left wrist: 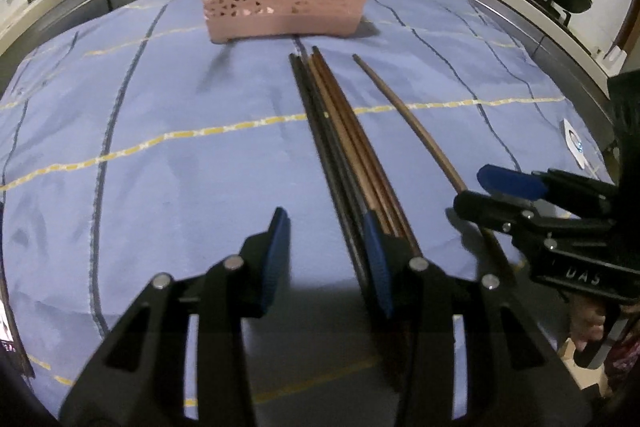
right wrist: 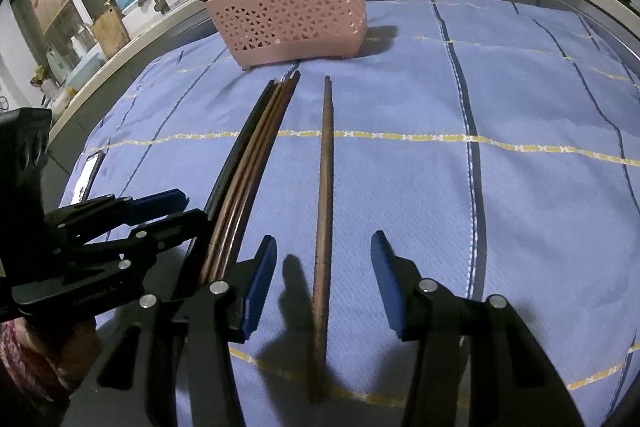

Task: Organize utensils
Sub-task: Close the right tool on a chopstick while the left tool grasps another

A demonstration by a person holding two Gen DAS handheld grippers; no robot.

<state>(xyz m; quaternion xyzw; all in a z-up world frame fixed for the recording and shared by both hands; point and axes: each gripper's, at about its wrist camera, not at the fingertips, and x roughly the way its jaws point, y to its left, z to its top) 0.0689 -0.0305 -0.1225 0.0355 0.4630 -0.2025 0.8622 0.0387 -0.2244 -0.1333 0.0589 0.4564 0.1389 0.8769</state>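
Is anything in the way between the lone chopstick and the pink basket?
Nothing visible. The lone chopstick lies between the open right gripper fingers, and only bare blue cloth separates its far tip from the pink basket.

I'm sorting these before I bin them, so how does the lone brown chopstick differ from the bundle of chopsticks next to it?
The single brown wooden chopstick lies alone on the blue cloth; the bundle of dark and brown chopsticks lies packed side by side. The single one is all brown; the bundle includes black sticks. The single one lies between the open right gripper fingers; the bundle does not. Both lie flat, pointing toward the pink perforated plastic basket.
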